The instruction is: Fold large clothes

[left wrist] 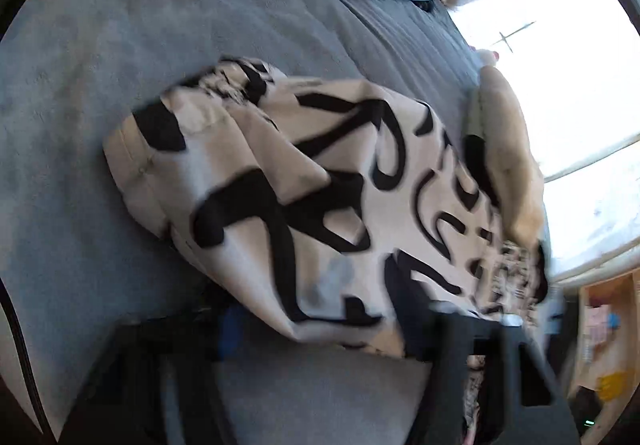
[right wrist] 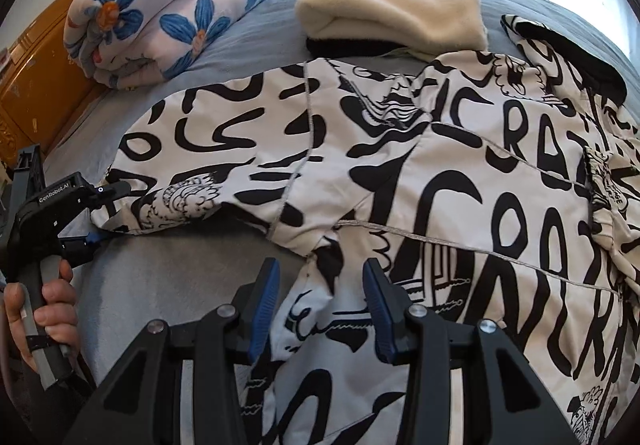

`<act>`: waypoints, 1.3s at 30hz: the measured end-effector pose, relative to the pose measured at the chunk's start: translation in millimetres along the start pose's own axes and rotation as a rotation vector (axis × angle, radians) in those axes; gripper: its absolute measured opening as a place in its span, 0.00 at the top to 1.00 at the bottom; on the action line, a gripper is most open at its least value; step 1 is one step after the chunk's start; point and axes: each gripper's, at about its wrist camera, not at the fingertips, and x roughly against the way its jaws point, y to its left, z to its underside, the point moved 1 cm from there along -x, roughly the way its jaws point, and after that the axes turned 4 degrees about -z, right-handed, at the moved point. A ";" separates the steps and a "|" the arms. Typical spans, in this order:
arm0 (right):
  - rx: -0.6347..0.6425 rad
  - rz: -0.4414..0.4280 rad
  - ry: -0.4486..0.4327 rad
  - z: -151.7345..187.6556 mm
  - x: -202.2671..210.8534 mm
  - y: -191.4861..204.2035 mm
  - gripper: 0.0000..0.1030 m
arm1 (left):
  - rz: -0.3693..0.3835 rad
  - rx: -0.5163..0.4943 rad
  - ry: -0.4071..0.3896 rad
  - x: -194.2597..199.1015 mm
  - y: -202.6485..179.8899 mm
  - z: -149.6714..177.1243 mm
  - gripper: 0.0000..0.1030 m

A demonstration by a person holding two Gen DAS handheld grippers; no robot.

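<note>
A large white jacket [right wrist: 440, 173] with black graffiti print lies spread on the grey-blue bed sheet [right wrist: 160, 277]. Its long sleeve [left wrist: 304, 181] reaches toward my left gripper [left wrist: 320, 313], whose fingers are closed on the cuff end. The picture there is blurred. In the right wrist view, that left gripper [right wrist: 110, 213] sits at the sleeve's tip with a person's hand [right wrist: 40, 309] on its handle. My right gripper [right wrist: 320, 285] is open, its blue pads [right wrist: 264, 305] standing either side of a fold at the jacket's near edge without pressing it.
A folded floral quilt [right wrist: 160, 5] lies at the bed's far left. A folded cream fleece [right wrist: 392, 5] rests just beyond the jacket, by the bright window [left wrist: 560, 65]. Orange wooden furniture [right wrist: 32, 85] stands beside the bed. Bare sheet [left wrist: 120, 45] lies left of the sleeve.
</note>
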 end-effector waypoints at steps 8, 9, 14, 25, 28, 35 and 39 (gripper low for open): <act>-0.042 -0.023 -0.033 4.3 20.0 -19.3 0.58 | -0.236 -0.197 -0.252 43.1 -64.9 5.1 0.97; -0.048 -0.024 -0.044 5.0 25.2 -23.5 0.58 | -0.233 -0.251 -0.301 55.7 -88.9 8.9 0.97; -0.093 -0.011 -0.100 10.4 53.3 -53.4 0.58 | -0.181 -0.451 -0.427 90.1 -191.3 33.5 0.97; -0.305 0.102 -0.162 43.4 105.5 -173.3 0.58 | 0.047 -0.846 -0.347 52.8 -364.9 181.8 0.97; -0.366 0.152 -0.157 55.7 112.6 -205.7 0.58 | 0.002 -0.927 -0.274 13.8 -381.1 226.9 0.96; -0.444 0.184 -0.119 78.4 114.4 -248.2 0.58 | -0.108 -1.075 -0.141 -58.3 -375.0 283.7 0.88; -0.427 0.143 -0.117 75.6 113.1 -246.3 0.58 | -0.025 -1.086 -0.031 -60.0 -363.4 291.1 0.50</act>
